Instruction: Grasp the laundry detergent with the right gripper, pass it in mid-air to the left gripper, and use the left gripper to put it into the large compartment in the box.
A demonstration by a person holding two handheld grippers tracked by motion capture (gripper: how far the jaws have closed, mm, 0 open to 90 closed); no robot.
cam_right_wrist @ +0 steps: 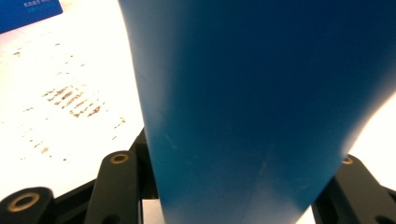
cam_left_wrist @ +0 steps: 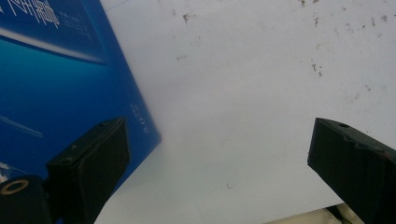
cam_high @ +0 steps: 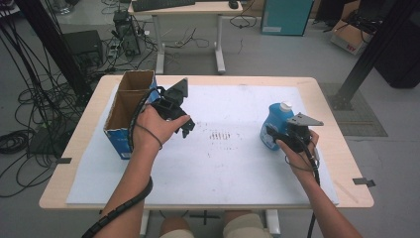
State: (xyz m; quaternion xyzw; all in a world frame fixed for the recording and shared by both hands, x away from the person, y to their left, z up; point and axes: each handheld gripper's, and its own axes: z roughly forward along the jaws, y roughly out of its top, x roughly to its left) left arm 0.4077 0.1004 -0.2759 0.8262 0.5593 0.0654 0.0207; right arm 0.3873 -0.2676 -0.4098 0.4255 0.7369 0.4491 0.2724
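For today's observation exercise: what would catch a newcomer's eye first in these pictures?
Most striking is the blue bottle with a white cap, standing on the right of the white sheet, with the right gripper shut on it. On the left, an open cardboard box with blue sides stands at the sheet's edge. The left gripper hangs beside it, fingers apart and holding nothing.

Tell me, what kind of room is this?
Probably a lab or workshop. Cables sprawl across the grey floor, a desk with a keyboard stands behind, and a person works handheld grippers at a wooden table covered by a white sheet.
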